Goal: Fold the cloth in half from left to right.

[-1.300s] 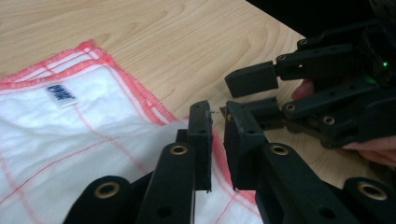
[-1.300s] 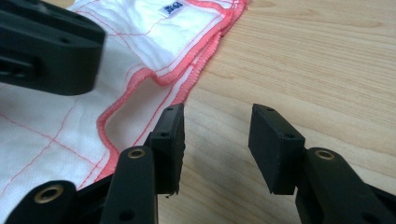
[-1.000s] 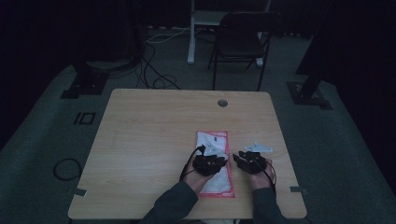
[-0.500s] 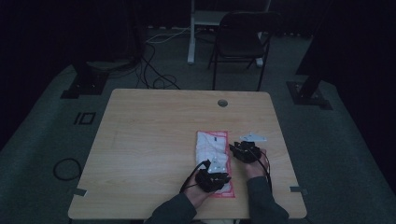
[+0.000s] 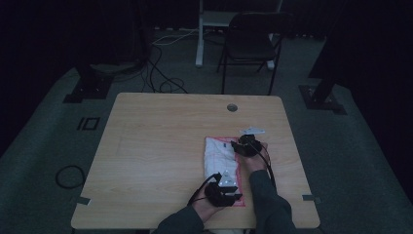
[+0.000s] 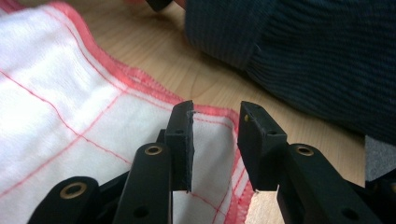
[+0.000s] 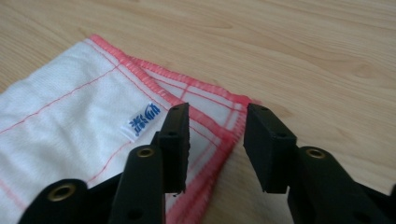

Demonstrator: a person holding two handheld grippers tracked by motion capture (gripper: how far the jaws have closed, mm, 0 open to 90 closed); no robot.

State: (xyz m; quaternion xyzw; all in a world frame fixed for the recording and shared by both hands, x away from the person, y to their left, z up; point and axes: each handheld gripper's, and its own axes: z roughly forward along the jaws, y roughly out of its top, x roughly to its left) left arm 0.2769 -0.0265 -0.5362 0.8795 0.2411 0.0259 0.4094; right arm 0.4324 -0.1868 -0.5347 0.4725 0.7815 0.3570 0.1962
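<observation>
The folded white cloth (image 5: 221,163) with red edging lies at the lower right of the high view; the left gripper (image 6: 215,140) straddles its near corner with jaws apart, the right gripper (image 7: 215,140) likewise gapes at the far corner, perhaps just above it; each should close squarely over all layers of the hem before lifting.

You face a dim room with grey carpet (image 5: 44,146). A black folding chair (image 5: 251,46) stands at twelve o'clock beyond the wooden surface (image 5: 160,146), cables (image 5: 160,80) at eleven, stand bases at ten and two.
</observation>
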